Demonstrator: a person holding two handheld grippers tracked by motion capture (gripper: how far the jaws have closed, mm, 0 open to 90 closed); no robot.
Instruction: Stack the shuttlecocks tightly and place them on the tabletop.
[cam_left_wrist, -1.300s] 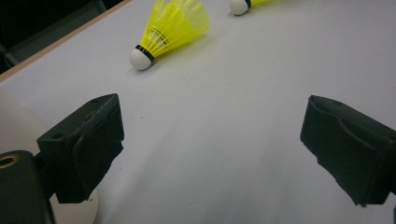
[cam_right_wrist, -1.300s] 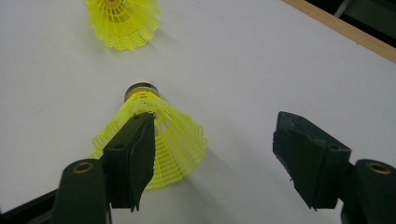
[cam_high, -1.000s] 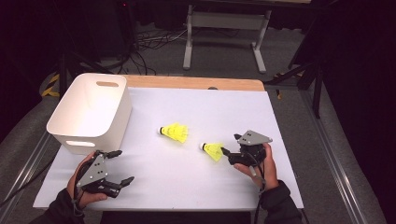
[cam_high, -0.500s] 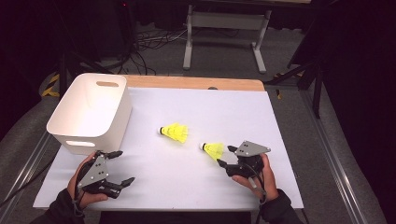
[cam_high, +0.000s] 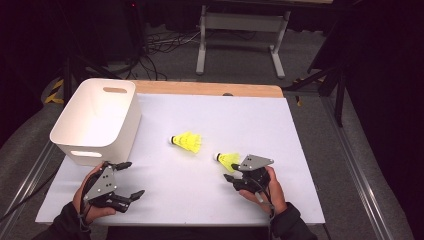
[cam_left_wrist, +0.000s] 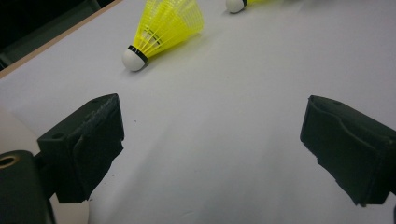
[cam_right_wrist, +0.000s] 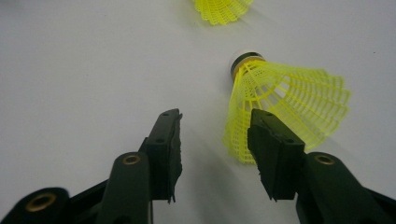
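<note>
In the lower right of the high view, the right gripper (cam_high: 235, 172) sits low on the worktop (cam_high: 300, 130) beside the near shuttlecock (cam_high: 227, 160), jaws partly spread with one jaw against the skirt, apparently lining up a pinch. That shuttlecock lies on its side, long axis pointing cork-first toward the frame's left. The left gripper (cam_high: 131, 179), lower left, waits with jaws wide apart by the white bin (cam_high: 90, 150).
</note>
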